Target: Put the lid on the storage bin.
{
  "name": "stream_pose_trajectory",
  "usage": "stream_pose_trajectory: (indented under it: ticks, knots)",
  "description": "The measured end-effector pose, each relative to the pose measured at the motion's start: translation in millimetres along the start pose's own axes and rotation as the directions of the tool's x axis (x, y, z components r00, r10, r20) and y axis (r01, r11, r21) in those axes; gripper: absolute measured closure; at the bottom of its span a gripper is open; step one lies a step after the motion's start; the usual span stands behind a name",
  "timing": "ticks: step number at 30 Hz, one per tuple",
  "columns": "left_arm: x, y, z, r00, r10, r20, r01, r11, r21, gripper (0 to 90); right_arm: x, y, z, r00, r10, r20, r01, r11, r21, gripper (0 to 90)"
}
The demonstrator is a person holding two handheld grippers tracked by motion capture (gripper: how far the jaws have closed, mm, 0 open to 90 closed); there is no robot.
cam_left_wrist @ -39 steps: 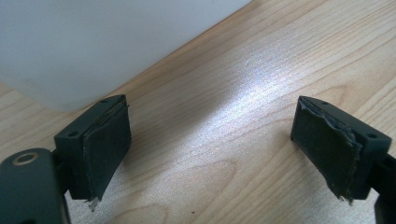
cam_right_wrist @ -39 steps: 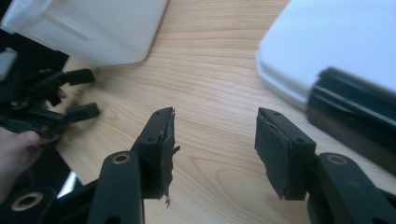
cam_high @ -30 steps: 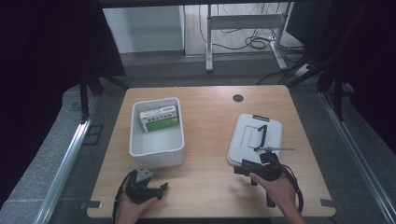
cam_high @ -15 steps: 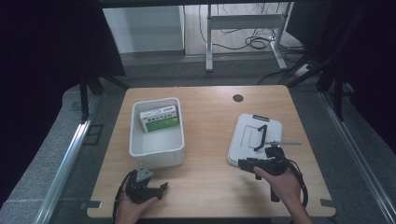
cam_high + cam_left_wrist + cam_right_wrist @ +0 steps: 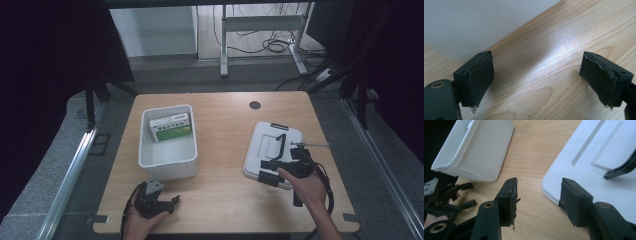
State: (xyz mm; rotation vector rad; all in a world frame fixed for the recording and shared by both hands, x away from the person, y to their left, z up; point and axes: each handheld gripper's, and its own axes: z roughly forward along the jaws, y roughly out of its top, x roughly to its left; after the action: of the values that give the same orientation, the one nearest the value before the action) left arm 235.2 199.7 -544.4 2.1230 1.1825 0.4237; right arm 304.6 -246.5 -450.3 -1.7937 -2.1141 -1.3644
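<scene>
A white bin stands left of centre on the wooden table and holds a green and white box. A flat white lid with a black handle lies to the right. My right gripper points left at the lid's near left corner. In the right gripper view it is open, one jaw over the lid edge and the other over bare wood. My left gripper rests near the front edge below the bin. In its own view it is open with nothing between its jaws, the bin wall just ahead.
The table has bare wood between bin and lid. A dark round cable hole sits at the back. A thin metal rod sticks out by the lid's right side. Beyond the table stand a metal frame and cables on the floor.
My right hand has slid a little away from the person and the right gripper has turned left onto the lid's near corner. The left gripper has stayed put.
</scene>
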Motion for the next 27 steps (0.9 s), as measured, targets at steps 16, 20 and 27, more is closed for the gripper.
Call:
stream_pose_trajectory:
  ticks: [16, 20, 27]
  knots:
    - [0.0, 0.0, 0.0, 1.0000, 0.000, 0.000, 0.000, 1.0000, 0.000, 12.2, -16.7, 27.7, -11.4, 0.9964, 0.055, 0.064, -0.055, 0.998, -0.015, 47.2]
    - [0.0, 0.0, 0.0, 1.0000, 0.000, 0.000, 0.000, 1.0000, 0.000, 12.2, -20.8, 31.6, -12.5, 0.9945, 0.059, 0.086, -0.058, 0.998, -0.014, 47.1]
    - [-0.1, 0.0, 0.0, 1.0000, -0.001, -0.001, 0.001, 1.0000, -0.001, 12.2, -27.5, 42.4, -12.4, 0.9886, 0.076, 0.130, -0.077, 0.997, 0.006, 47.2]
